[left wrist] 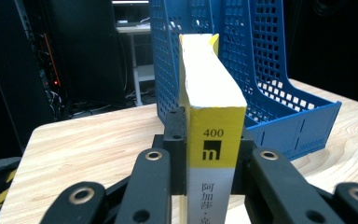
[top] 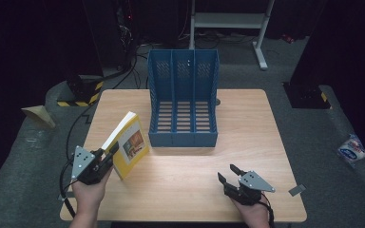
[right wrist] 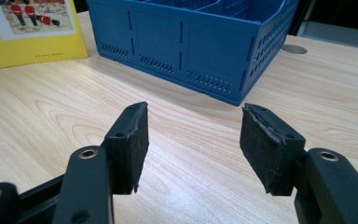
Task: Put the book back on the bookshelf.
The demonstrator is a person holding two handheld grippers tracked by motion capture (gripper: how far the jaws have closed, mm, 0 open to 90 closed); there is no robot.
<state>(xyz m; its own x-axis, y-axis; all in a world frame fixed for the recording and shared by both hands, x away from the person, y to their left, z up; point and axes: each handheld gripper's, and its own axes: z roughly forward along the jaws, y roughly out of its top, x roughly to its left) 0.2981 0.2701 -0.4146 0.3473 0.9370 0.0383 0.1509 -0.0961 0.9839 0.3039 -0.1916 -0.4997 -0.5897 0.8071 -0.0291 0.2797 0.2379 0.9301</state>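
The left hand-held gripper (top: 110, 153) is clamped on the spine of a yellow paperback book (top: 128, 145), lifted and tilted just short of the empty blue three-slot file rack (top: 183, 102) ahead, filing still undone, while the right hand-held gripper (top: 228, 175) rests with jaws apart over the tabletop (top: 180, 185).

Two black handheld grippers, cabled

Left gripper (top: 105, 155) and right gripper (top: 228, 173) carry grey three-cornered plates with screw dots; round metal rivets behind the worn black pads (right wrist: 270, 147).
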